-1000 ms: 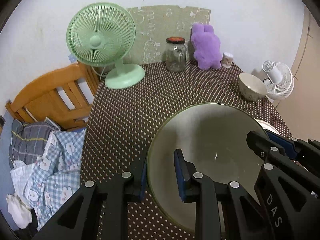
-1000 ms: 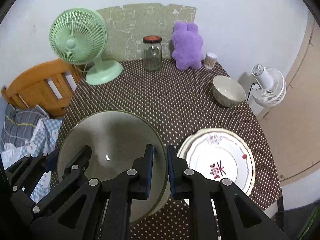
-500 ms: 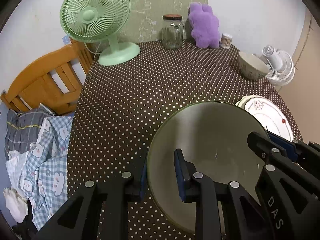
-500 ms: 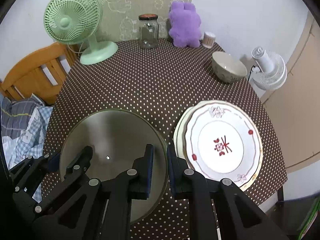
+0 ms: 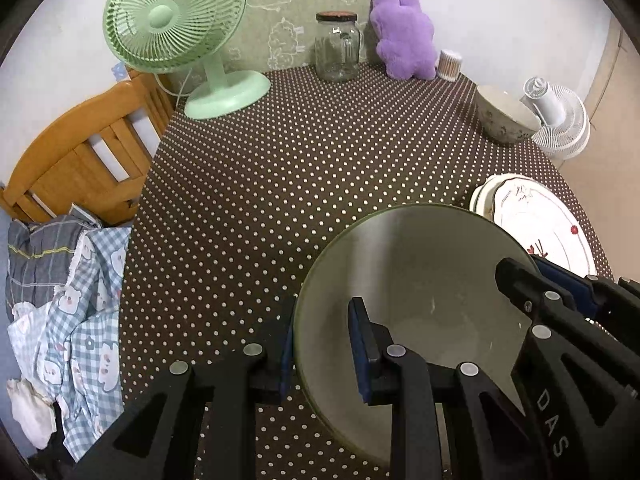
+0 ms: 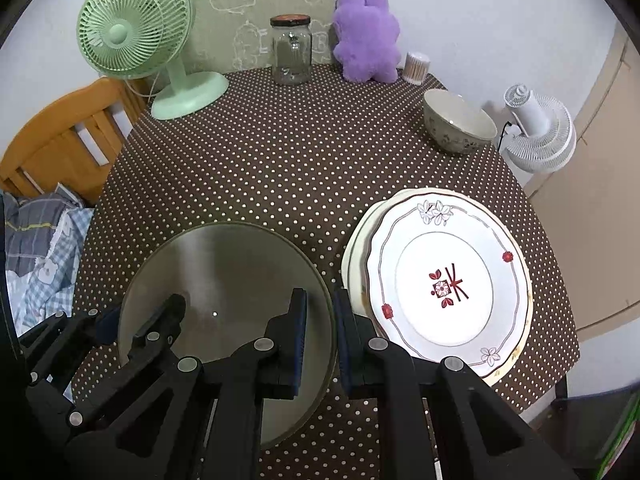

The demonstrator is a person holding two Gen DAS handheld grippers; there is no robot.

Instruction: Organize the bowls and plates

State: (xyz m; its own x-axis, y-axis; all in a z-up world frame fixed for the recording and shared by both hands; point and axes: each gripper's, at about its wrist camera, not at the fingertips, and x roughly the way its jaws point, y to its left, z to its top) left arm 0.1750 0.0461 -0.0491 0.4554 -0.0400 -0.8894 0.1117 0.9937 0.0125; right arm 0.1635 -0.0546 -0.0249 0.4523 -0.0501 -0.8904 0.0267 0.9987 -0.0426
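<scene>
A large olive-green bowl (image 5: 416, 280) (image 6: 232, 276) is held above the dotted table by both grippers. My left gripper (image 5: 322, 344) is shut on its left rim, one finger inside and one outside. My right gripper (image 6: 320, 336) is shut on its right rim; it also shows in the left wrist view (image 5: 560, 292). A stack of white flowered plates (image 6: 440, 280) (image 5: 540, 224) lies on the table just right of the bowl. A smaller patterned bowl (image 6: 458, 126) (image 5: 506, 120) stands at the far right.
At the back of the table stand a green fan (image 6: 160, 44), a glass jar (image 6: 291, 50), a purple plush toy (image 6: 366, 38) and a cotton-swab tub (image 6: 417, 68). A wooden chair (image 5: 80, 156) with clothes is left; a white fan (image 6: 536, 128) is off the right edge.
Both grippers have risen and pulled back with the green bowl between them. More of the table and the plate stack has come into view. Neither grip has changed.
</scene>
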